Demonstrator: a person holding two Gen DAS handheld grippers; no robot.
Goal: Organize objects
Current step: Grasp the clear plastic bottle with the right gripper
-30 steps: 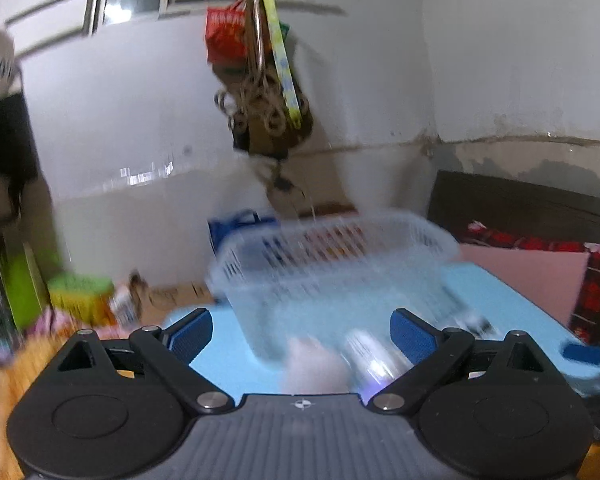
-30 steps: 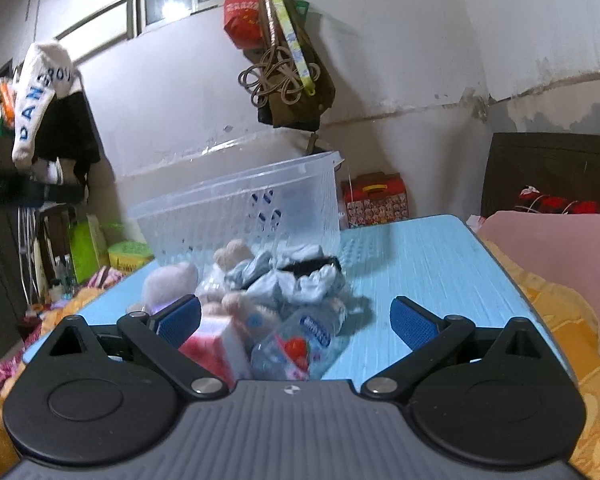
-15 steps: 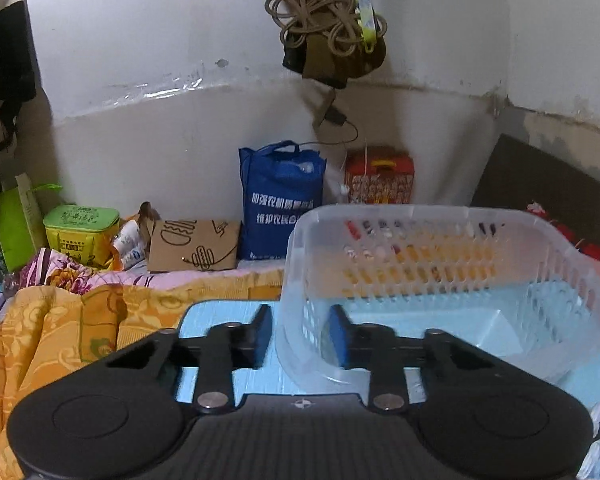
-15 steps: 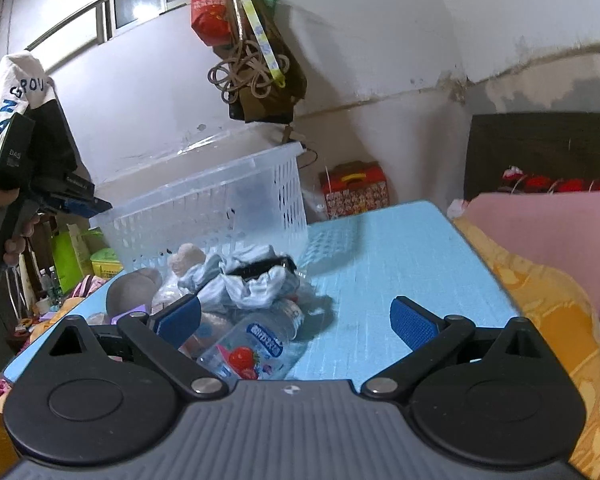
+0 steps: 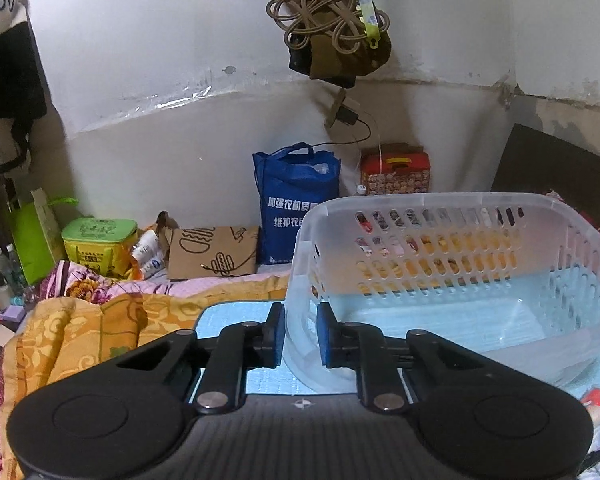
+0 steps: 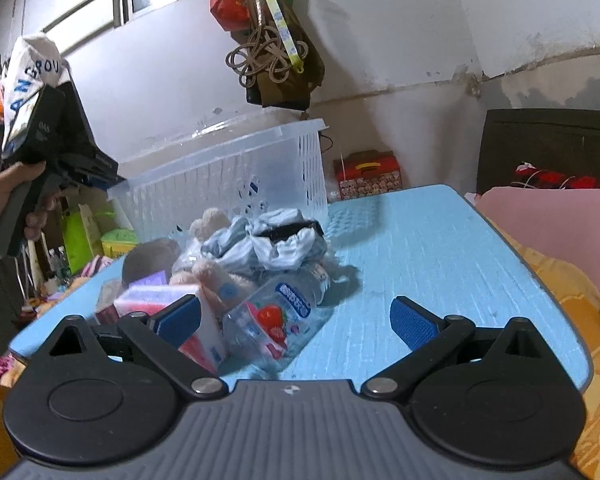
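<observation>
1. Two grippers in play. Left gripper (image 5: 300,334) was clenched on the near wall of the clear basket (image 5: 452,216), one pad outside, one inside the rim. Right gripper (image 6: 296,318) was spread wide, holding nothing.
2. Basket was empty as far as visible, sitting just ahead of the left gripper and running off to its right. Seen from the right wrist cam it looked tilted, w/ the left-hand side raised.
3. Pile to sort sat just ahead of the right gripper, towards its left finger: water bottle (image 6: 276,316) on its side, pink box (image 6: 168,296), plush toy (image 6: 214,276), bunched blue-white cloth (image 6: 268,240), all touching. Basket directly behind the pile on the blue table (image 6: 440,264).
4. Step in hand, my read: positioning the basket beside the pile. To do well: keep the pinch firm on the thin wall (it flexes), set it flat, open side up, clear of the pile.
5. Bottle is round and slick, so it'd roll; approx. mid-body grip across its width would be best for the right gripper.
</observation>
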